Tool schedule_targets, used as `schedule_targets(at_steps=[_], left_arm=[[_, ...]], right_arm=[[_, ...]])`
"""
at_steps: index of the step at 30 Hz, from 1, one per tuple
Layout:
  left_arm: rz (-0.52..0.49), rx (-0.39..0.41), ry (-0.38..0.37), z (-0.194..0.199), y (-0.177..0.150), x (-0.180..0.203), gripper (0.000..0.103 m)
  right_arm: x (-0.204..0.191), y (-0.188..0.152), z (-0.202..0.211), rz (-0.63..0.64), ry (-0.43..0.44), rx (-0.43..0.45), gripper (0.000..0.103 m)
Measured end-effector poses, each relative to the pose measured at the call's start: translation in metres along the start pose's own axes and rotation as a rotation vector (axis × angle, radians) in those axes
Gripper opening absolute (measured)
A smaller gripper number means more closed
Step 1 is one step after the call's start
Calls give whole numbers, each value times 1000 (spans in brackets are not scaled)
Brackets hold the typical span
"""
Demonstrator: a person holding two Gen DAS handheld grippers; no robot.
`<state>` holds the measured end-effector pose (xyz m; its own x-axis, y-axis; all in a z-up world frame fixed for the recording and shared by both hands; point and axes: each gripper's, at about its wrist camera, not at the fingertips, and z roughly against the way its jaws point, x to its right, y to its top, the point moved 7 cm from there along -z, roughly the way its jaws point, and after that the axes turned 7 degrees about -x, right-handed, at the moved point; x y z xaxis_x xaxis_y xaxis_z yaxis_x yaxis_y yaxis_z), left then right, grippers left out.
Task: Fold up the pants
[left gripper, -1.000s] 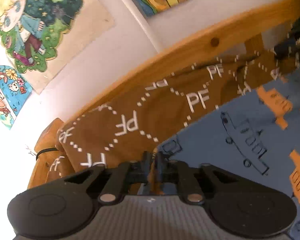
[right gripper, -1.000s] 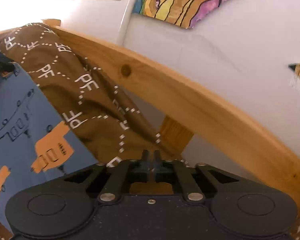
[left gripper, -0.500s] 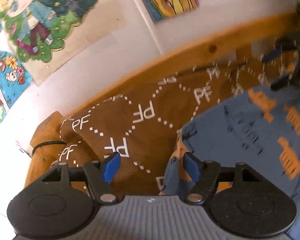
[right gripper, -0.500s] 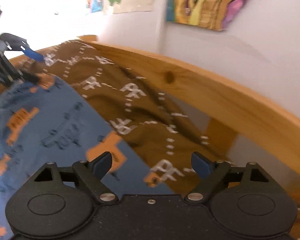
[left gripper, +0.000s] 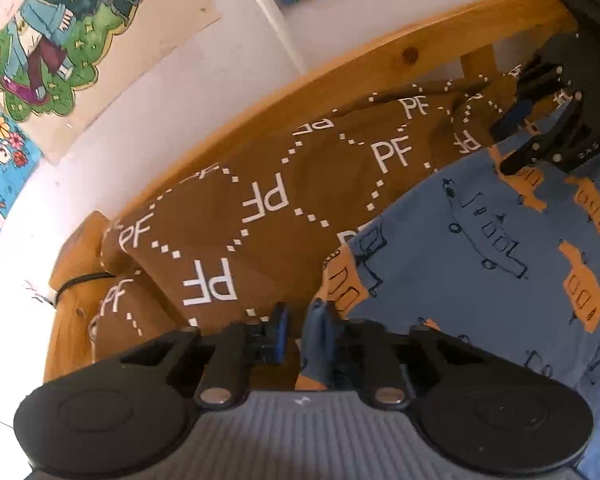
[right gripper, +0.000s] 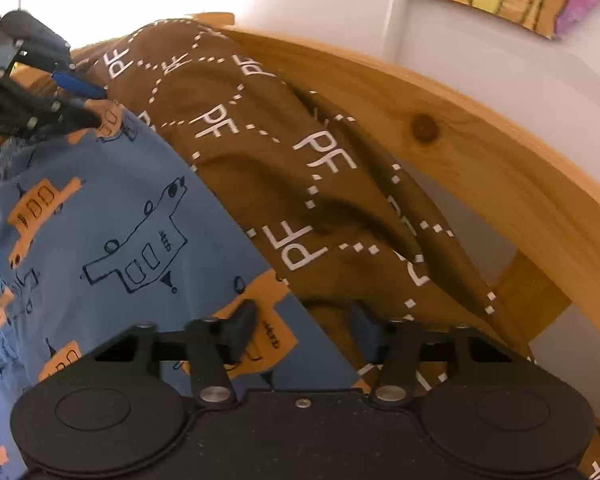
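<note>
Blue pants (left gripper: 480,280) lie on brown blanket (left gripper: 260,208) (wooden rail (left gripper: 340,76) behind).

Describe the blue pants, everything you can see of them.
The blue pants look like soft knit fabric, printed with orange buses and dark outlined vehicles. They lie spread over a brown blanket with white PF lettering, beside a wooden rail. The left claw has just been closing and pinches a bunched edge. The right claw, also just closing, straddles another edge with a gap remaining.
</note>
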<state>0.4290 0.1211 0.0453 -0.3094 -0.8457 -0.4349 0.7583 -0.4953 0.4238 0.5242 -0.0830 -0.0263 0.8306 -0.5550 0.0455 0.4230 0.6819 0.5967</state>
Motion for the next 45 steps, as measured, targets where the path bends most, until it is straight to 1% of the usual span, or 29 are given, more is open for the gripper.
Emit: schedule_targets(at_steps=[1,2,3,4,6,8,12,16,20,23,25,29,33,36,38,39,41,43,45], left_arm=[[-3,5,-6,1,0,0,13],[-10,9,-6,2,-1,1,10],[-19,12,-2,3,-1,2,9],[-31,17,6,4,-1,3,9],[-59,33,31,7,-3,7,9],[-91,58,67,11,-5,10,9],[-127,103,119,26,-13,15,9],[-142,184,169,48,-23,22,8],[-173,252,201,71,-43,35,6],[-234,286,222,87,-63,51,5],[-277,299,228,95,-76,64,5],[-366,294,222,104,-104,89,5],[-439,259,210,103,-135,108,3],[-477,218,200,96,-153,119,3],[-478,212,193,95,-156,124,3],[-463,213,181,97,-153,124,5],[-401,218,138,102,-141,119,7],[-334,231,102,102,-120,111,14],[-301,226,92,96,-100,103,35]], right_arm=[[-3,-1,0,2,3,-1,24],[-5,-2,1,11,2,-5,18],[-8,-5,1,24,2,-15,7],[-11,-7,2,38,-2,-20,4],[-17,-11,9,56,-35,4,2],[-22,-13,21,55,-65,50,2],[-36,-19,55,68,-172,149,2],[-55,-30,93,79,-251,223,2],[-88,-54,123,119,-303,260,2],[-117,-77,140,176,-342,272,2],[-136,-92,148,206,-350,271,2],[-170,-122,156,223,-356,258,2],[-202,-149,158,259,-374,236,1],[-225,-167,154,302,-380,215,1],[-236,-175,150,318,-369,202,1],[-239,-178,149,323,-366,196,1],[-243,-183,145,336,-365,186,1],[-244,-186,141,340,-365,179,2],[-241,-187,138,321,-354,175,2]])
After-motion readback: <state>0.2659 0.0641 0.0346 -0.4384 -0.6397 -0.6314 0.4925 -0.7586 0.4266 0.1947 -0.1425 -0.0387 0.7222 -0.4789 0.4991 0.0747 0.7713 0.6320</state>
